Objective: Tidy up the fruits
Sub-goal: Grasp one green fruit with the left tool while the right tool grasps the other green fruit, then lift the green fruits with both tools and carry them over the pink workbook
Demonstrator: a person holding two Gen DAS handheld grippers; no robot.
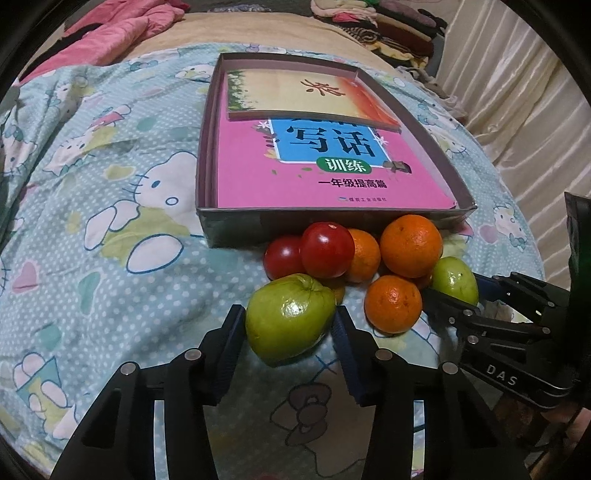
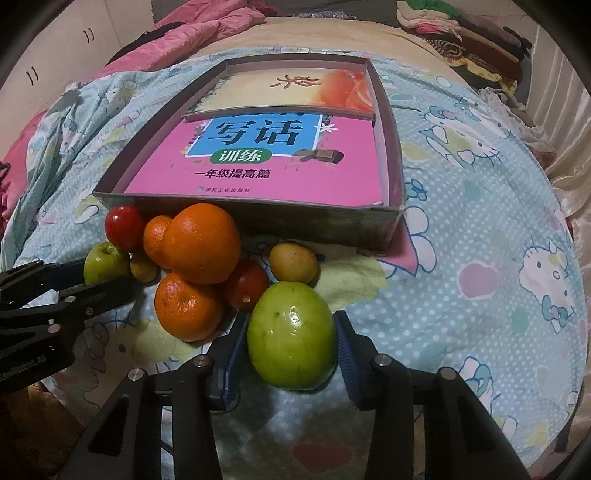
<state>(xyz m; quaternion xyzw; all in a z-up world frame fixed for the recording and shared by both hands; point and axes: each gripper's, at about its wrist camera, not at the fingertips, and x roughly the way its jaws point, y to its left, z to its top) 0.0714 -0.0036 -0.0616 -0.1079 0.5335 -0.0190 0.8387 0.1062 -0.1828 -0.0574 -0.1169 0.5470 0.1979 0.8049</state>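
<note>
A pile of fruit lies on the bed in front of a shallow grey box (image 1: 236, 225) (image 2: 258, 218) that holds books. My left gripper (image 1: 290, 325) is shut on a green apple (image 1: 288, 317), also seen at far left in the right wrist view (image 2: 103, 264). My right gripper (image 2: 291, 336) is shut on another green fruit (image 2: 291, 336), which shows at right in the left wrist view (image 1: 454, 278). Between them lie oranges (image 1: 410, 245) (image 2: 201, 243), red tomatoes (image 1: 327, 249) (image 2: 123, 227) and a small yellowish fruit (image 2: 293, 262).
The Hello Kitty bedsheet (image 1: 110, 221) (image 2: 480, 258) covers the bed. A pink book (image 1: 314, 173) and a beige book (image 1: 295, 92) fill the box. Pink bedding (image 1: 122, 29) and piled clothes (image 2: 461, 29) lie at the back. A curtain (image 1: 535, 110) hangs at right.
</note>
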